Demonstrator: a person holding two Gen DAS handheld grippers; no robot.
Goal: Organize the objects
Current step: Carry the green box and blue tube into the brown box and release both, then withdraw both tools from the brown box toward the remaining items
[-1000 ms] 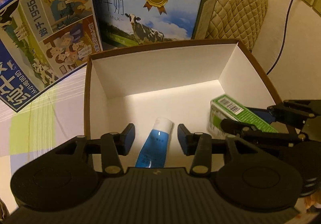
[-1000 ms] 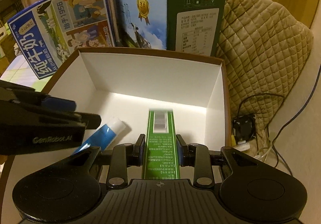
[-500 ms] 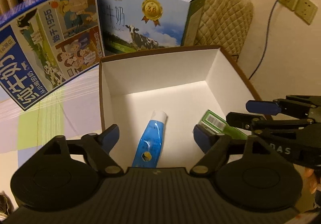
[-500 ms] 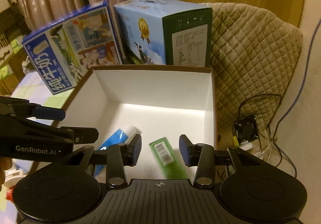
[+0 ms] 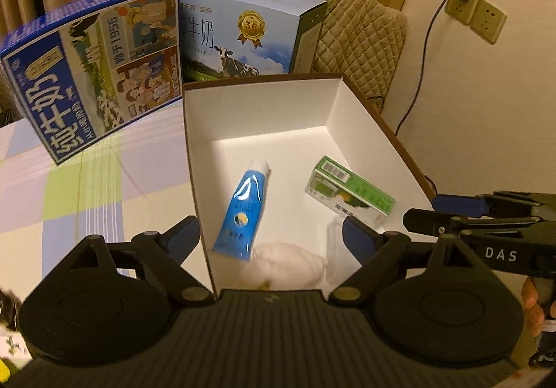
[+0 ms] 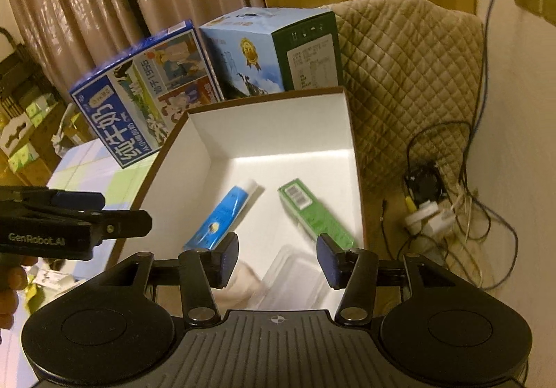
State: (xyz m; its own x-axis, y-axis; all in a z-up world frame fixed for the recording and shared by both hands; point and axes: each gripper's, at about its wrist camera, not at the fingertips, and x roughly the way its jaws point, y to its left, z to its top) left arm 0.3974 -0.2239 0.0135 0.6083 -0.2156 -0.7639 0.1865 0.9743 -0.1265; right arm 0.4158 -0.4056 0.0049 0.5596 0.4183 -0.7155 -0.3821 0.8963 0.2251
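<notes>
Left gripper and right gripper: jaws spread, empty. In the box, the blue tube lies at 9 o'clock of the green carton; possibly a clear wrapper nearer.

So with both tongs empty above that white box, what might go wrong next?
Two guesses. The white box sits beside a drop to the tangled cables; a nudge from the right tongs could push it over. Also, the blue tube, green carton and a clear plastic tray already crowd the near end, so the open left tongs might drop another item on top of them.
</notes>
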